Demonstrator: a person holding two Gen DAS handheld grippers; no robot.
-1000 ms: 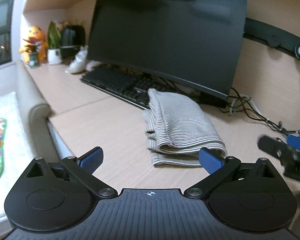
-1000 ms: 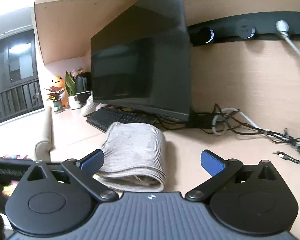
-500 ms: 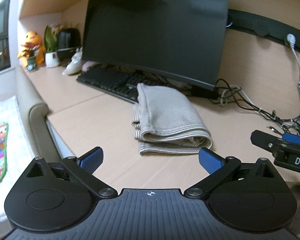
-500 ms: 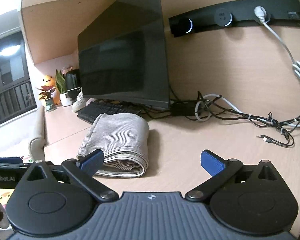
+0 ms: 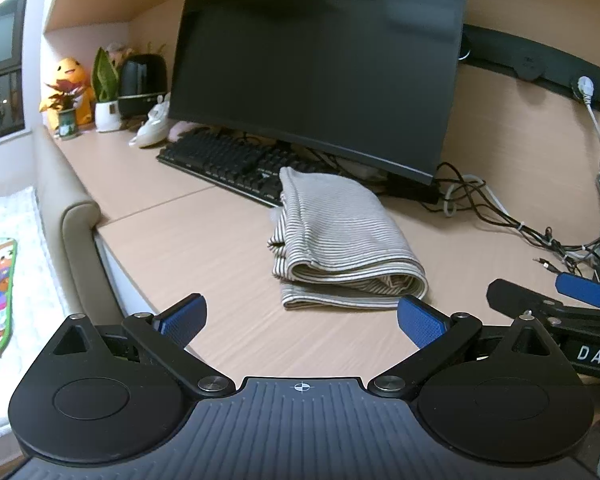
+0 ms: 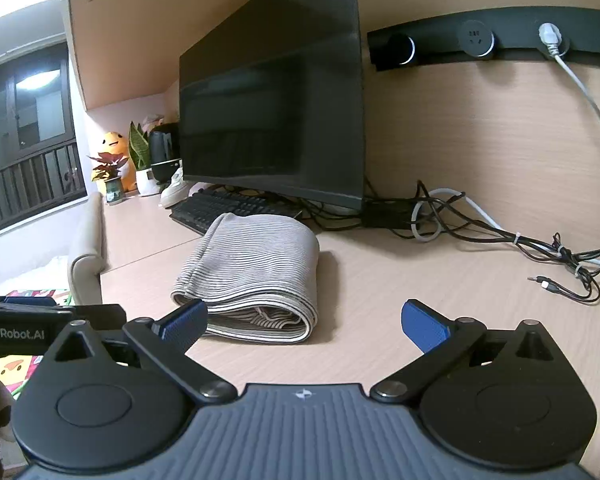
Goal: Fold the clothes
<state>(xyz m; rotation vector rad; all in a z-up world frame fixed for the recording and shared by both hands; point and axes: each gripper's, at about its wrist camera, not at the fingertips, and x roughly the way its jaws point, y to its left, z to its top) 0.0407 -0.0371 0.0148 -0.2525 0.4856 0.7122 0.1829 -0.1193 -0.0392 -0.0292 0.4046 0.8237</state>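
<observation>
Left wrist view first: I see my left gripper point(image 5: 300, 318) spread wide with nothing between its blue pads, held over the desk's point(image 5: 204, 240) near edge. Just beyond it lies the striped garment point(image 5: 340, 236), folded into a thick bundle with its rolled edge facing me, resting on the desk near the middle. Its far end reaches the black keyboard point(image 5: 228, 160), which sits under the dark monitor point(image 5: 320, 68). At the desk's far left corner stand a yellow plush toy point(image 5: 66, 88) and potted plants point(image 5: 106, 96). To the right, tangled cables point(image 5: 500, 216) run along the back edge, and my right gripper point(image 5: 556, 300) shows at the right edge of this view.

Right wrist view: my right gripper point(image 6: 304, 320) is also wide apart and carrying nothing, with the garment point(image 6: 252, 268) just ahead of its left finger.
</observation>
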